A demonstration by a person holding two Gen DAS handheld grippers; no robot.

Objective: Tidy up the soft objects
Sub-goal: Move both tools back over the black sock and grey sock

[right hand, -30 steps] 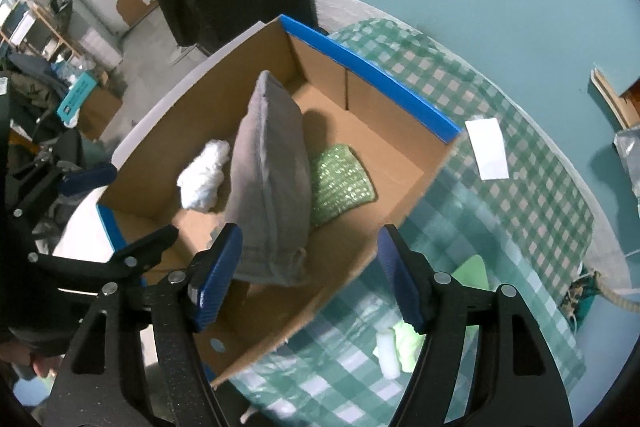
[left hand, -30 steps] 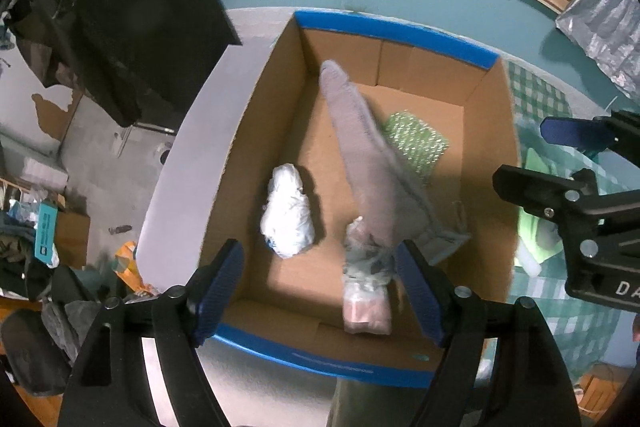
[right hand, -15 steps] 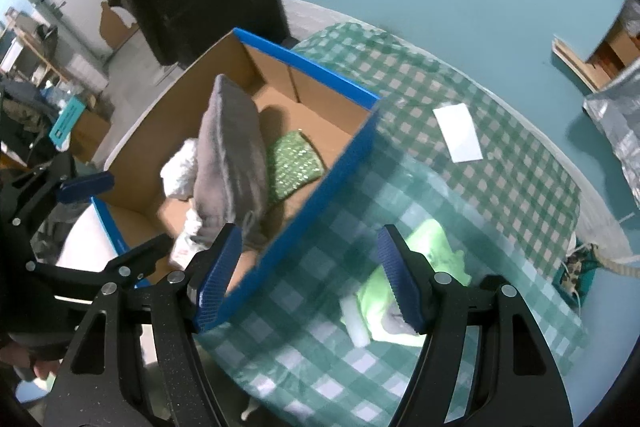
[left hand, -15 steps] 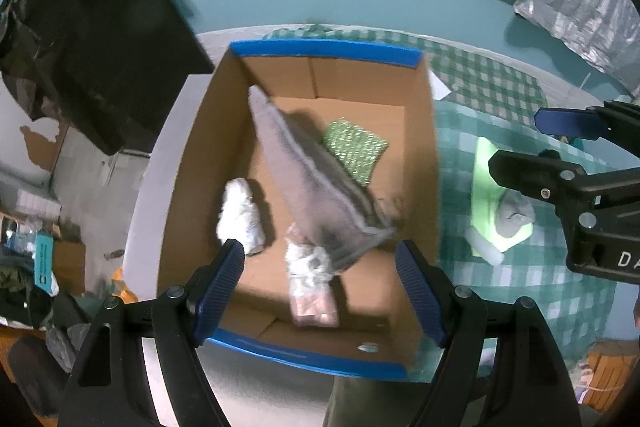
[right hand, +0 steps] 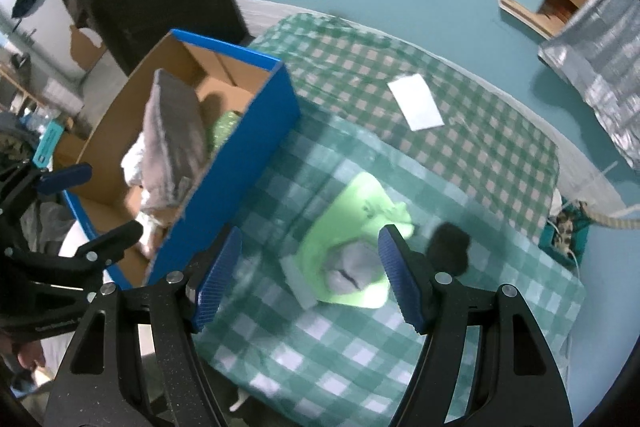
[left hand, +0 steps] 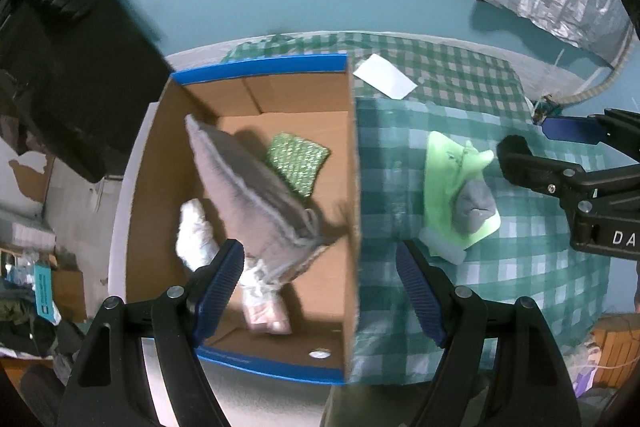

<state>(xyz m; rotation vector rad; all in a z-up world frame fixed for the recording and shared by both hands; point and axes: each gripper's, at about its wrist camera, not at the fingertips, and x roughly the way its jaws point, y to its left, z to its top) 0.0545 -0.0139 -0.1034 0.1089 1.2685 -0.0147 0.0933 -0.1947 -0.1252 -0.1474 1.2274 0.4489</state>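
Teal floor all round, green checked cloth (right hand: 460, 163) over the bench, cardboard box (left hand: 352, 187) with blue rim at its left end. Box holds a grey cushion (left hand: 256, 187) propped on edge, long axis running diagonally from far-left corner toward near-right wall, probably stood up to save floor space; a green sparkly pad (left hand: 298, 163) lies flat behind it, a white bundle (left hand: 196, 231) beside it, and a pinkish packet (left hand: 266, 311) partly under its near end. Remaining item looks like the lime green cloth (right hand: 352, 211) with a grey rolled piece (right hand: 352, 267) on top, lying on the checked cloth well clear of the box; its long axis runs roughly near-to-far, parallel to the box wall. Right tool (right hand: 310, 277) hangs above it, spread wide, nothing between the pads, so likely lined up for the pick. Left tool (left hand: 320, 291) spread too, empty, straddling the box's right wall. White card (right hand: 416, 107) sits farther back, not obviously part of the job.
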